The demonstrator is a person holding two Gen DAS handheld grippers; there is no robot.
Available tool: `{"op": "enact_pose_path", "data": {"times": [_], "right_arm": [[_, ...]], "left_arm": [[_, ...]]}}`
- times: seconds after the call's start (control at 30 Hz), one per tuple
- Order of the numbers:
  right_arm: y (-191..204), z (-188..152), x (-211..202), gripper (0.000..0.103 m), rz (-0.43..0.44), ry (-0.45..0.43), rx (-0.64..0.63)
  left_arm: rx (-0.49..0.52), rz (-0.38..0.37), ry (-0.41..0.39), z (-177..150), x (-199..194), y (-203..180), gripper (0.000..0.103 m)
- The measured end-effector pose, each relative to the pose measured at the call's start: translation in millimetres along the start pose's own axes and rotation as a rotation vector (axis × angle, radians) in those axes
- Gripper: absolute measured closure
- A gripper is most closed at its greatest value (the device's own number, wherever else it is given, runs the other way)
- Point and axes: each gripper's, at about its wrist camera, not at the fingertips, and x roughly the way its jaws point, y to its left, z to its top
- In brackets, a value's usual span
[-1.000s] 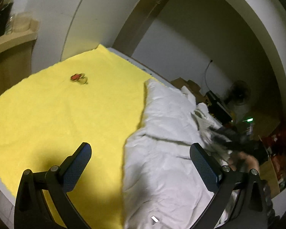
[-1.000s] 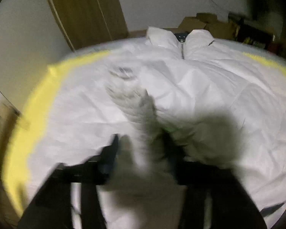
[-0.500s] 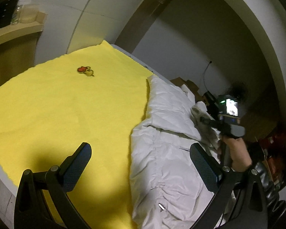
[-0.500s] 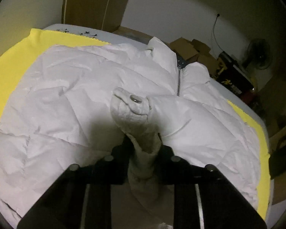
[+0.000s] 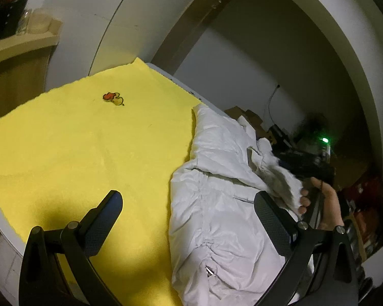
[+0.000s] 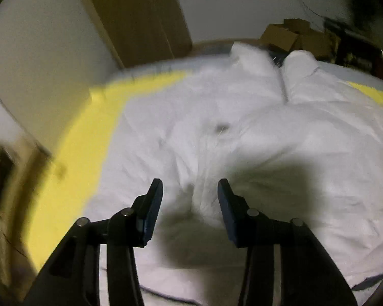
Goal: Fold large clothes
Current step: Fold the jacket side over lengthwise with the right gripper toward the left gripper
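Observation:
A white puffy jacket [image 6: 242,132] lies front up on a yellow blanket [image 5: 76,148], collar and zip [image 6: 283,86] at the far end. Its sleeve [image 6: 204,193] lies across the body. My right gripper [image 6: 190,199] is open just above that sleeve, jaws either side of it, not gripping. In the left wrist view the jacket [image 5: 222,209] is bunched along the blanket's right side, and the right gripper [image 5: 303,165] shows over it in a hand. My left gripper [image 5: 189,219] is open and empty, hovering over the jacket's left edge.
A small red and yellow motif [image 5: 113,98] marks the blanket. A wooden door [image 6: 140,20] and cardboard boxes [image 6: 291,34] stand behind the bed. A wooden shelf [image 5: 20,48] is at the left. Clutter lies on the floor at the right [image 5: 365,204].
My right gripper was shut on the sleeve and held it up; now it has opened and the sleeve lies on the jacket's body. My left gripper stayed open and barely shifted.

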Motion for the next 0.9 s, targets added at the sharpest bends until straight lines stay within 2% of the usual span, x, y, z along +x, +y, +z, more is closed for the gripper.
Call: {"op": "enact_pose_path", "data": {"times": [0.03,0.07,0.17,0.23,0.27,0.3,0.33,0.37,0.43,0.5,0.57,0.6,0.67,0.73,0.8,0.9], "right_arm": [[-9.5,8.2,-5.6,0.064,-0.065,-0.04,0.012],[-14.9,13.5,-4.6,0.074,-0.114,-0.053,0.017],[-11.9,17.6,28.9,0.087,-0.184,0.029,-0.069],[5.6,-3.6,69.9,0.088,-0.151,0.198,-0.185],[12.0,-13.1,77.4,0.086,-0.176,0.228,-0.243],[22.6,-21.2,76.1,0.085,-0.231,0.189,-0.315],[29.5,-25.0,68.6,0.085,-0.244,0.155,-0.343],[29.1,-24.6,56.5,0.084,-0.197,0.135,-0.303],[15.3,-22.8,26.6,0.074,-0.06,0.114,-0.171],[-1.8,-29.6,-8.1,0.035,0.071,0.108,-0.069],[-27.7,-41.9,-46.3,0.029,0.18,0.092,-0.003],[-30.3,-52.8,-61.6,0.029,0.206,0.083,0.007],[-61.6,-71.8,-105.5,0.029,0.242,0.03,0.022],[-83.8,-94.6,-141.1,0.026,0.207,-0.024,0.012],[-106.9,-119.5,-168.5,0.024,0.107,-0.069,-0.001],[-151.2,-157.2,-203.8,0.024,-0.052,-0.109,0.013]], "left_arm": [[-0.008,-0.002,-0.003,0.3,0.3,-1.4,0.0],[-0.009,-0.005,-0.003,0.6,0.9,-3.8,0.0],[0.009,-0.016,0.007,-1.7,1.5,-14.4,0.0],[0.025,-0.011,0.017,-4.3,1.8,-20.1,0.0],[0.026,-0.004,0.024,-5.7,2.6,-21.1,0.0],[0.025,0.0,0.035,-6.7,3.7,-21.1,0.0],[0.023,0.002,0.047,-8.1,5.4,-20.8,0.0],[0.021,0.003,0.073,-9.3,8.6,-19.3,0.0],[0.017,0.014,0.114,-11.5,14.2,-16.1,0.0],[0.022,0.014,0.175,-13.9,22.0,-11.9,0.0],[0.01,0.002,0.244,-17.5,31.2,-4.8,0.0],[0.001,-0.005,0.285,-20.2,36.7,-0.1,0.0],[-0.027,-0.049,0.366,-26.8,46.8,7.7,0.0],[-0.066,-0.106,0.421,-32.3,53.6,12.2,0.0],[-0.106,-0.165,0.473,-37.2,62.1,13.7,0.0],[-0.135,-0.195,0.532,-40.4,77.3,10.3,0.0]]}}
